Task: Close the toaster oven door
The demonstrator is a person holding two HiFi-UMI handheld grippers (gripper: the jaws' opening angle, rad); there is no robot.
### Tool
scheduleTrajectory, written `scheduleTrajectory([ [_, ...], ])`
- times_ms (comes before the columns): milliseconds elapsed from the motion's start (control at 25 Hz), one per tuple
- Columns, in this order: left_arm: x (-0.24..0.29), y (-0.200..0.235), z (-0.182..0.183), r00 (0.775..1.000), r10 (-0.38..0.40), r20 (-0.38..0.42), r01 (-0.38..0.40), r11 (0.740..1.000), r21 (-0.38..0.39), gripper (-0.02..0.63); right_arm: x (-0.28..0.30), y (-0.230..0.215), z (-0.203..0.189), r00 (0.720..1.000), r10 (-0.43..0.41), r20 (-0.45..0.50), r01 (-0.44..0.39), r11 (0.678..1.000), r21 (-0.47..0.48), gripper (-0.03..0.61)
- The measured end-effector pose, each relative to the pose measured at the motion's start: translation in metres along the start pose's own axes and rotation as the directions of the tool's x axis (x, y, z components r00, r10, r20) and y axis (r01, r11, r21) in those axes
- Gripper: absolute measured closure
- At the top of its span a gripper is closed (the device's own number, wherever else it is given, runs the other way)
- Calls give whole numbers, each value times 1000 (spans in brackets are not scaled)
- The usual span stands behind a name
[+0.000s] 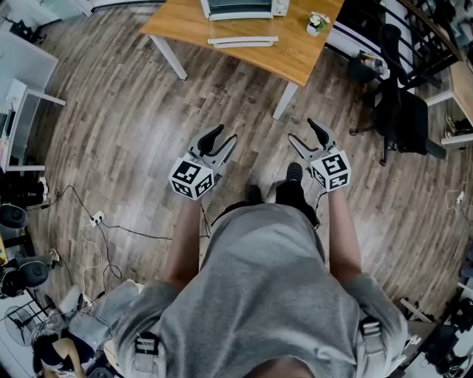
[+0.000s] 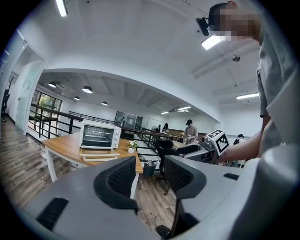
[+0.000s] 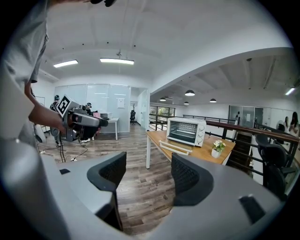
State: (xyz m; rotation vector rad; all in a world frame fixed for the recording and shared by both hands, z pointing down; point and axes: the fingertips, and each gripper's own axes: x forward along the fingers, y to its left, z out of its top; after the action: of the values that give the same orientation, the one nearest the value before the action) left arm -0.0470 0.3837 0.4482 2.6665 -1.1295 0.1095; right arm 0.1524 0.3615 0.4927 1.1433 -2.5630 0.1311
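Person (image 1: 259,295): standing in a grey top and holding one gripper out in each hand over the wood floor (image 1: 133,148).
Shoes (image 1: 293,173): dark pair, poking out just under the two grippers.
Left gripper (image 1: 224,136): jaws are sitting wide apart with nothing between them. In its own view (image 2: 151,176) you're only seeing floor and table leg through the gap. It's aiming at about 12 o'clock.
Right gripper (image 1: 301,130): same deal, jaws are gaping open and empty (image 3: 147,178), with bare floorboards in the gap. It's also aiming at roughly 12 o'clock, just beside the left one and not touching it.
Cables (image 1: 96,218): trailing across the floor with a white power strip, out at about 9 o'clock from the person.
Table (image 1: 295,52): light wood top on white legs, sitting at 12 o'clock, well apart from both grippers.
Door (image 1: 242,41): lying dropped open and flat on the table at the front of the oven, on the side facing the person (image 3: 174,147).
Toaster oven (image 1: 240,7): white box sitting on the table right behind the door, with its glass front and knobs showing in both gripper views (image 2: 99,134).
Flower pot (image 1: 318,23): small white pot with flowers, sitting at the oven's 3 o'clock on the same table.
Office chair (image 1: 403,111): black, standing off at about 2 o'clock, past the table corner.
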Motion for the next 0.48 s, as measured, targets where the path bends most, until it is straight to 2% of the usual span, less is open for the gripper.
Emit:
scheduleTrajectory([
  [160, 0, 0, -2, 1000, -11, -5, 11, 1000, 1, 397, 2, 2, -2, 1000, 5, -2, -5, 1000, 5, 238],
  [480, 0, -4, -8, 999, -26, -19, 26, 1000, 4, 374, -6, 6, -11, 1000, -13, -16, 13, 1000, 8, 236],
])
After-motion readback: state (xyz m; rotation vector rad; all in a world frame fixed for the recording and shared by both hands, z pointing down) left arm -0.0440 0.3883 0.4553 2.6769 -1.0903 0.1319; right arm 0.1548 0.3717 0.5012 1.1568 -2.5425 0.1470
